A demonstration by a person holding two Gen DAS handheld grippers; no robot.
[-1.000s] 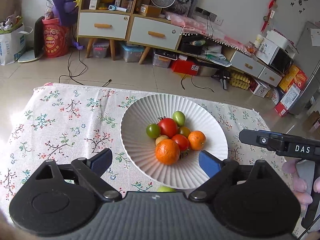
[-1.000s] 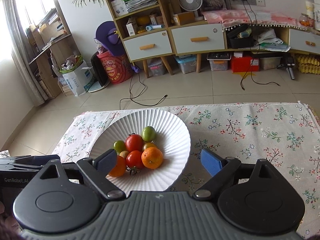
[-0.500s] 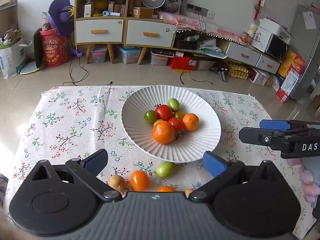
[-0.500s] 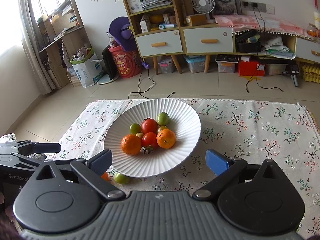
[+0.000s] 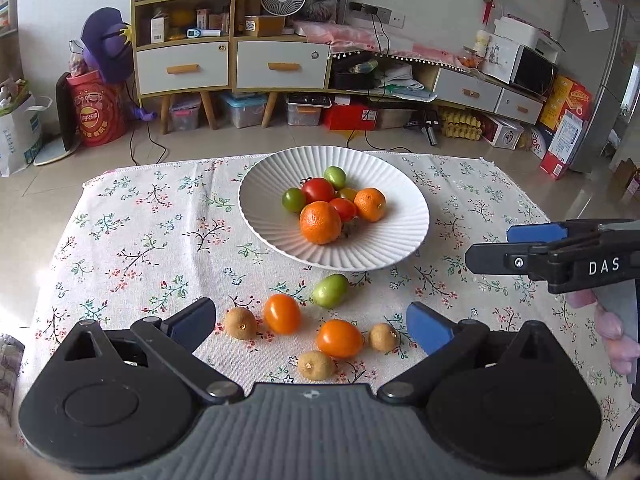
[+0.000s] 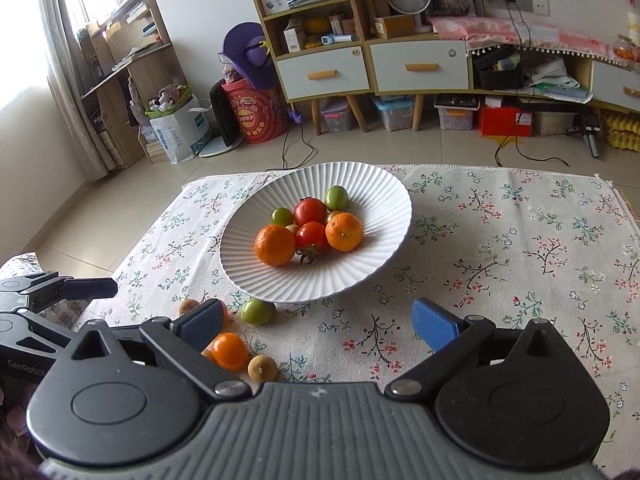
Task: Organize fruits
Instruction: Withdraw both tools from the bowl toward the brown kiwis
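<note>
Both sets of jaws stand wide apart with nothing between the pads: the left gripper hangs over the near edge of the table, and the right gripper hangs beside it, over the same edge. Neither touches any fruit. The table is covered by a floral tablecloth, and a white ribbed plate sits on it toward the far side. On the plate lie a large orange, a smaller orange, two red tomatoes, and two green tomatoes — all bunched together and touching at the plate's centre; a yellowish fruit shows partly among them, but its kind cannot be told. Loose fruit lies on the cloth nearer than the plate: a green tomato just beside the plate's near rim, two orange tomatoes in front of it, and three small brown round fruits spread among them, one of which touches the nearer orange tomato. From the left wrist view this loose group lies between the left gripper's fingers but below them on the cloth. From the right wrist view the same group sits at the lower left, partly hidden behind that gripper's left finger. A hand shows at the right edge of the left wrist view, holding the right gripper's handle.
</note>
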